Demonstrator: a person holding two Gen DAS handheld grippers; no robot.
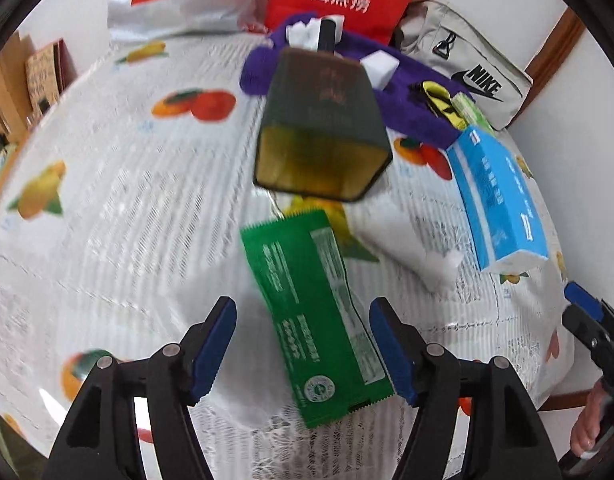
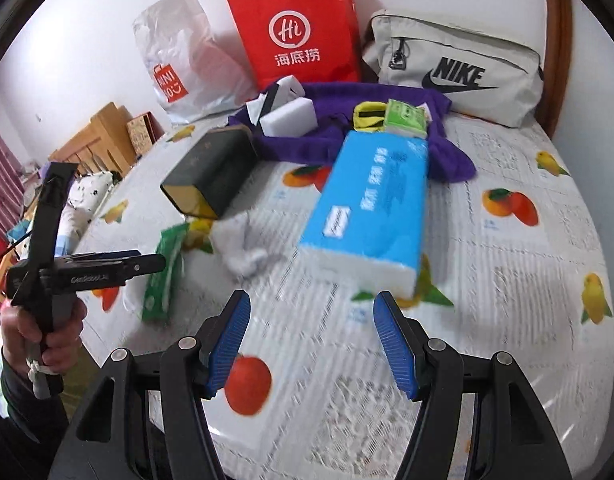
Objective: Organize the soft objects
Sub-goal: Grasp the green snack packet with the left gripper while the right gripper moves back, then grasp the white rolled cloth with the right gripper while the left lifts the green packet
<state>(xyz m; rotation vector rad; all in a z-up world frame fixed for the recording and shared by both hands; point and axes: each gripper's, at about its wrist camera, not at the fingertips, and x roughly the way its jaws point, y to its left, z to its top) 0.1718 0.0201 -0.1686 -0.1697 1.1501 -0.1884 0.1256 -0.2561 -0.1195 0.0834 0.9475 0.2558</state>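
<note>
My left gripper hangs with jaws wide and empty, straddling from above the green sachet that lies flat on the fruit-print bed cover. My right gripper is just as wide and empty, near the blue tissue pack. Some gathering looks done: a white sponge block, a small green tissue packet and a yellow-black item, too blurred to name, sit on the purple towel. The sachet, the tissue pack, a crumpled white tissue and the dark green box remain scattered, so I judge roughly half is left.
</note>
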